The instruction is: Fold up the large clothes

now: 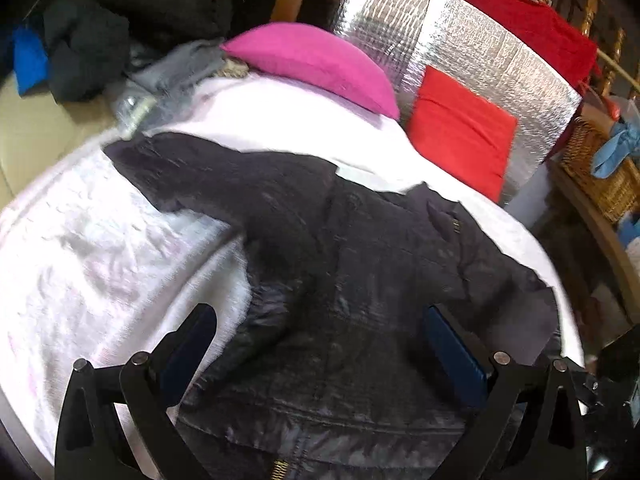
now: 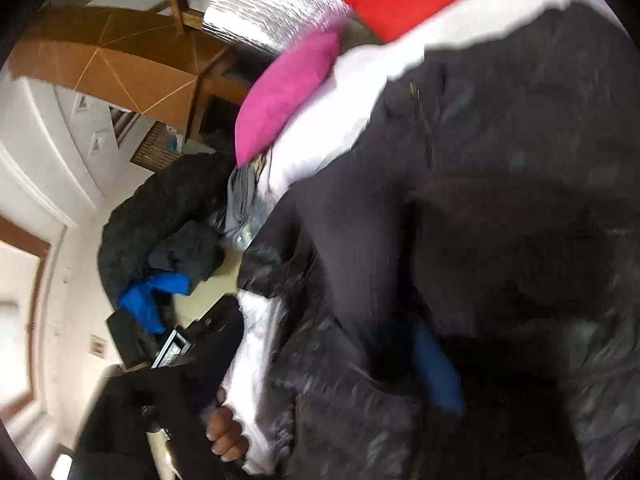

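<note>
A: Hovering my left gripper (image 1: 320,344) over the hem end of the black jacket (image 1: 360,248), jaws spread wide, nothing between the pads (image 1: 452,356), no grip.

B: Where's the jacket?

A: Flat on the white bedspread (image 1: 100,240), hem and zipper (image 1: 280,470) at my end, collar end toward the red cushion (image 1: 460,136). Long axis runs away from me up the bed. One sleeve (image 1: 192,168) sticks out to the left, pointing at the pink pillow (image 1: 320,60).

B: Right side?

A: My right gripper (image 2: 436,364) is low and tight against the same jacket (image 2: 500,200), very blurry. One blue pad (image 2: 436,364) shows, the other is lost in dark cloth. Jaws read as wide apart, and I can't see cloth pinched.

B: Which one takes the sleeve?

A: Left, I'd guess. The sleeve lies on its side, ahead and to the left of the tool, and would fold inward across the body.

B: Room?

A: Bare bedspread left of the jacket, plenty to work in. On the right the jacket runs close to the bed edge, a wicker basket (image 1: 600,176) beyond. Dark clothes pile (image 1: 120,32) at far left, well apart. A hand (image 2: 224,436) sits at the bedspread's edge in the right view.
</note>
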The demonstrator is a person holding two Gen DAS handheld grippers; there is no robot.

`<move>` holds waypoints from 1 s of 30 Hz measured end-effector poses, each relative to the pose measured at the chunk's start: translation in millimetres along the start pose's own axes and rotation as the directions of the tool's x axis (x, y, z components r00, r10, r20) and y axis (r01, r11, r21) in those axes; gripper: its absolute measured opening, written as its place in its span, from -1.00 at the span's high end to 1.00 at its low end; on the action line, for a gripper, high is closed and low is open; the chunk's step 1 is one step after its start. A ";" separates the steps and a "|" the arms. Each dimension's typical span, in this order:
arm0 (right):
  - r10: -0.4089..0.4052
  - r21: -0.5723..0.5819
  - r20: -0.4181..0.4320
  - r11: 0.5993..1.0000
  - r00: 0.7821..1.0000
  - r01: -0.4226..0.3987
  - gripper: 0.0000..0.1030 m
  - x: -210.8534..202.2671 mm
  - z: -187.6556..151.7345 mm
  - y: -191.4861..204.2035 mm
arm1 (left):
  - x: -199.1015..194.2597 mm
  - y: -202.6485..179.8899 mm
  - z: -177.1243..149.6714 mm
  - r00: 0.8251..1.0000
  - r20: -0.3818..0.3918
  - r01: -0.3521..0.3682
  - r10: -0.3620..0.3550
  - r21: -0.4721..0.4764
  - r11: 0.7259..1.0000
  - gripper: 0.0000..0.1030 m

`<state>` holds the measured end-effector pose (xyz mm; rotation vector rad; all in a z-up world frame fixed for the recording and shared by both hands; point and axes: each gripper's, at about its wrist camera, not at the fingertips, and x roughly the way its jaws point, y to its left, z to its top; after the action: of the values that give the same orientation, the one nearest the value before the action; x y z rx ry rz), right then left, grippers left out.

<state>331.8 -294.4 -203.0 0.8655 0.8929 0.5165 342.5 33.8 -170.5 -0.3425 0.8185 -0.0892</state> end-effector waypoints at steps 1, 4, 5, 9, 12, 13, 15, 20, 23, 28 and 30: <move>0.023 -0.011 -0.001 1.000 1.000 -0.023 -0.74 -4.4 -0.2 0.9 | -0.1 0.1 -1.0 1.000 -0.011 0.021 -0.021 -0.011 1.000 -1.00; 0.058 -0.083 0.052 0.995 0.997 -0.054 -0.73 -34.0 6.6 8.2 | 2.0 -1.2 -4.6 0.995 -0.065 0.069 -0.070 -0.018 0.997 -1.00; 0.062 -0.102 0.101 0.994 0.993 -0.051 -0.73 -52.8 11.8 5.3 | 2.2 -2.2 -6.6 0.992 -0.081 0.092 -0.094 -0.019 0.996 -1.00; -0.036 -0.090 0.293 0.994 0.955 0.065 -0.73 -107.2 28.9 -7.5 | 4.2 -8.5 -18.1 0.963 -0.197 0.184 -0.181 -0.004 0.983 -1.00; -0.205 -0.020 0.394 0.973 0.896 0.231 -0.73 -136.7 41.7 -34.2 | 4.8 -6.5 -27.3 0.941 -0.276 0.202 -0.198 -0.015 0.979 -1.00; -0.234 0.004 0.404 0.967 0.884 0.254 -0.73 -143.5 45.3 -43.1 | 6.3 -5.7 -29.4 0.929 -0.306 0.211 -0.206 -0.020 0.977 -1.00; -0.259 0.052 0.412 0.964 0.874 0.261 -0.73 -150.7 55.5 -54.1 | 10.3 -5.1 -34.4 0.913 -0.352 0.211 -0.204 -0.020 0.977 -1.00; -0.283 0.117 0.385 0.959 0.878 0.258 -0.73 -160.5 59.9 -78.9 | 26.8 -13.3 -60.0 0.869 -0.463 0.203 -0.176 0.010 0.979 -0.37; -0.281 0.100 0.372 0.960 0.885 0.263 -0.73 -138.3 56.7 -66.2 | 31.3 -22.0 -70.7 0.877 -0.461 0.187 -0.132 0.074 0.980 -0.34; -0.320 0.077 0.336 0.947 0.886 0.312 -0.73 -120.8 56.8 -58.4 | 26.9 -27.0 -67.6 0.898 -0.427 0.162 -0.103 0.103 0.982 -0.33; -0.326 0.090 0.330 0.945 0.886 0.315 -0.73 -118.4 57.8 -62.4 | 27.1 -25.6 -67.7 0.901 -0.422 0.152 -0.098 0.096 0.984 -0.36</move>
<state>318.5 -437.8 -181.2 0.7868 0.7055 0.0565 313.0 -13.9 -223.8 -0.2578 1.2084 -0.3436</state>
